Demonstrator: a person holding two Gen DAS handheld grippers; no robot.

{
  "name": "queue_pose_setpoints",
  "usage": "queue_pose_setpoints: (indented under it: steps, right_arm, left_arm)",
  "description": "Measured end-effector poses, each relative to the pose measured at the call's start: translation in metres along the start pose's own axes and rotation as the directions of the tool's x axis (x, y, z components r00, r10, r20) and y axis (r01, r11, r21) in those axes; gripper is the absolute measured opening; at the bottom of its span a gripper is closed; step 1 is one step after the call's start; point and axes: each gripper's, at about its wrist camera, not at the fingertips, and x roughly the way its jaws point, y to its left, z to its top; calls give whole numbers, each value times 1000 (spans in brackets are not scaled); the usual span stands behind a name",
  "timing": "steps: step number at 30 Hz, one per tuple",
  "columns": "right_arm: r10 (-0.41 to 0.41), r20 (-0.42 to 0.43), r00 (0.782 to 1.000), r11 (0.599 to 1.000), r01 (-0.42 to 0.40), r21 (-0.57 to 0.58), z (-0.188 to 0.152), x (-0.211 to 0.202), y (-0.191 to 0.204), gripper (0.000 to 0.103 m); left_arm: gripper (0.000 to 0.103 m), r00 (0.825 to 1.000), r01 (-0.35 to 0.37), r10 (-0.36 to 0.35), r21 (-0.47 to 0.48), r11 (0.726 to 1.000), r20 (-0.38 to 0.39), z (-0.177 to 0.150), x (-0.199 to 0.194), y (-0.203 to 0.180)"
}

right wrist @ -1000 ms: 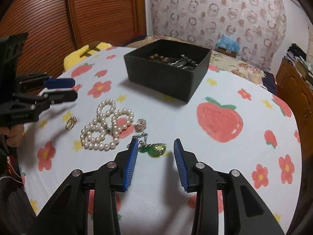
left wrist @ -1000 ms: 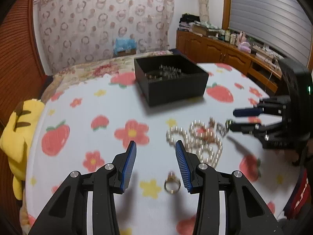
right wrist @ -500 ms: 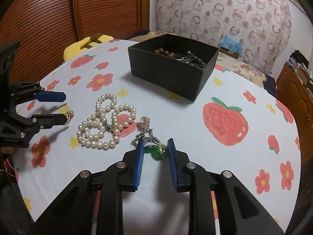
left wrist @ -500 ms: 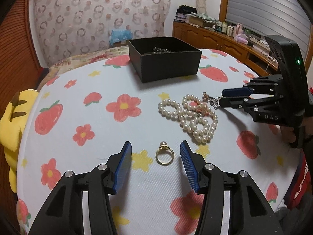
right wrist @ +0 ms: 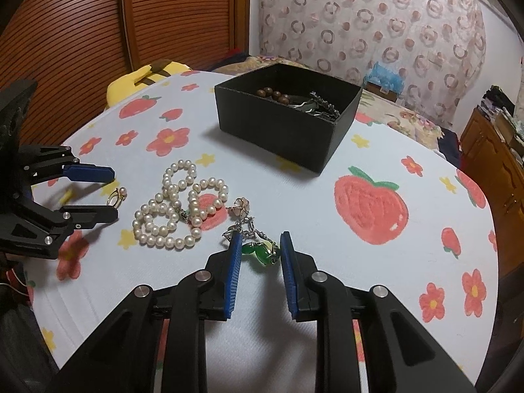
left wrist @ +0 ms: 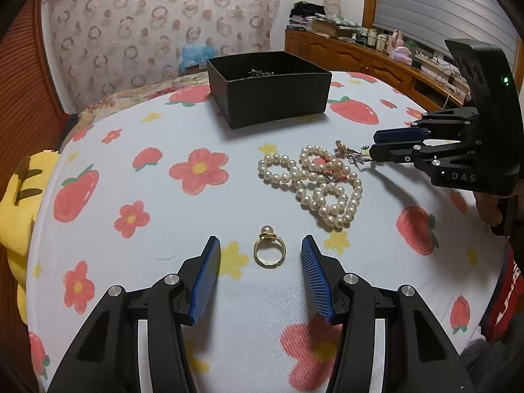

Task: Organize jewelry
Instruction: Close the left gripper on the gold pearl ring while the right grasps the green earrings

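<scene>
A gold ring with a pearl (left wrist: 269,246) lies on the flowered cloth between the tips of my open left gripper (left wrist: 261,245); it also shows in the right wrist view (right wrist: 117,196). A pearl necklace (left wrist: 314,183) lies coiled mid-table, also in the right wrist view (right wrist: 178,206). A green-stone pendant on a silver chain (right wrist: 260,250) lies between the fingers of my right gripper (right wrist: 260,242), whose jaws stand narrowly apart around it. The black box (right wrist: 288,121) at the back holds brown beads and metal pieces.
A yellow plush toy (left wrist: 19,196) sits off the table's left edge. A wooden sideboard (left wrist: 376,62) with clutter stands at the far right. A patterned curtain (left wrist: 163,23) hangs behind the table. The round table's edge is near both grippers.
My left gripper has lowered and come around the ring. My right gripper has moved onto the green pendant and its jaws have narrowed around it.
</scene>
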Motion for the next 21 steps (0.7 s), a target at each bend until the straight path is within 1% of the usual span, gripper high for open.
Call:
queue_pose_setpoints:
  steps: [9,10,13,14,15,16,21]
  right_arm:
    - [-2,1,1000,1000,2,-9,2,-4,1,26]
    - [-2,5,1000,1000,2,-9,2,-6,1,26]
    - [7,18,1000,1000,-7,-3,3,-10,1,26]
    - [9,21,1000,1000,-9,-3,3,-11,2,26]
    - [9,24,1000,1000,-9,-5,4,-13,2,26]
    - [8,27,1000,1000,-8,-7,4,-14,3,26]
    - [10,56,998,1000,-10,-4,8,-23,6,26]
  left_arm:
    - [49,1000,-8,9,13,1000,-8,2,2,-1]
    - [48,1000,-8,8,13,1000,-7,2,2,-1]
    - [36,1000,-6,6,8,1000,-3,4,2,-1]
    - [29,1000,-5,5,7,1000,-2,4,2,-1]
    - [25,1000,-1,1,7,1000,-2,4,2,0]
    - [18,1000,2,-2,7,1000,-1,4,2,-1]
    - [18,1000,8,-8,2,1000,7,4,2,0]
